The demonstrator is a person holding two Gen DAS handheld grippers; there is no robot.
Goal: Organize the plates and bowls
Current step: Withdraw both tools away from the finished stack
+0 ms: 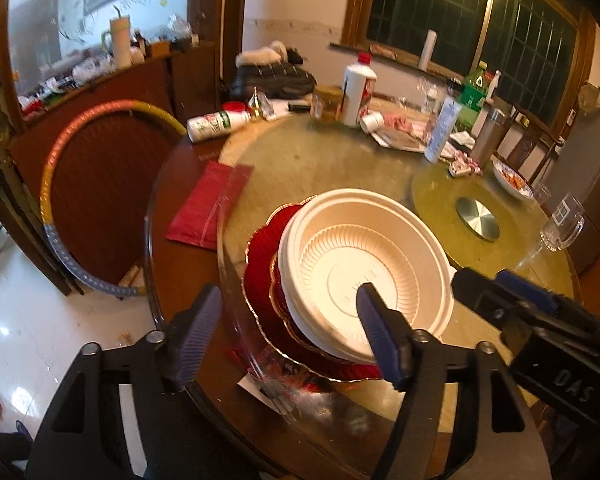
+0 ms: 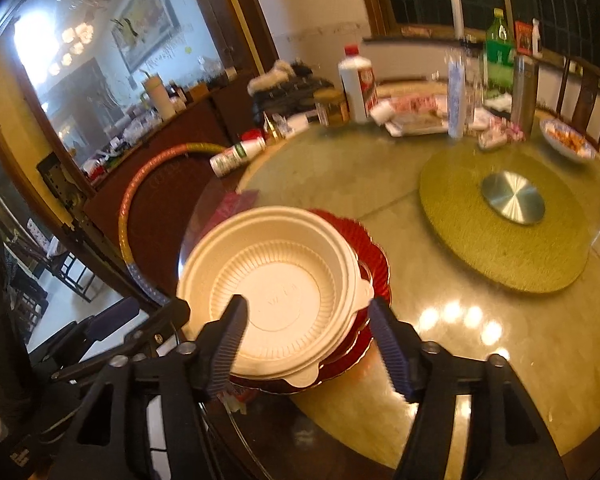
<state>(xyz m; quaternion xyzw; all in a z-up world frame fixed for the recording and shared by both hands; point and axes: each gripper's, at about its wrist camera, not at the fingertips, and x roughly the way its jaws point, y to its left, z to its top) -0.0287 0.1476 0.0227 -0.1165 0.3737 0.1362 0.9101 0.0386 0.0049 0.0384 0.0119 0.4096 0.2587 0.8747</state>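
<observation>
A white ribbed bowl [image 1: 364, 272] sits stacked on red gold-rimmed plates [image 1: 264, 272] near the table's front edge. It also shows in the right wrist view [image 2: 276, 284], on the red plates [image 2: 370, 248]. My left gripper [image 1: 288, 332] is open and empty, above the stack's near left side. My right gripper [image 2: 308, 344] is open and empty, its fingers either side of the stack's near rim, above it. The right gripper also shows in the left wrist view [image 1: 512, 292], to the right of the bowl.
A round glass-topped table [image 2: 480, 340] carries a green mat [image 2: 504, 256] with a metal disc, bottles [image 1: 358, 92], a steel flask [image 2: 524, 88], a dish of food [image 2: 566, 142] and a glass mug [image 1: 562, 224]. A red packet [image 1: 208, 204] lies at the left.
</observation>
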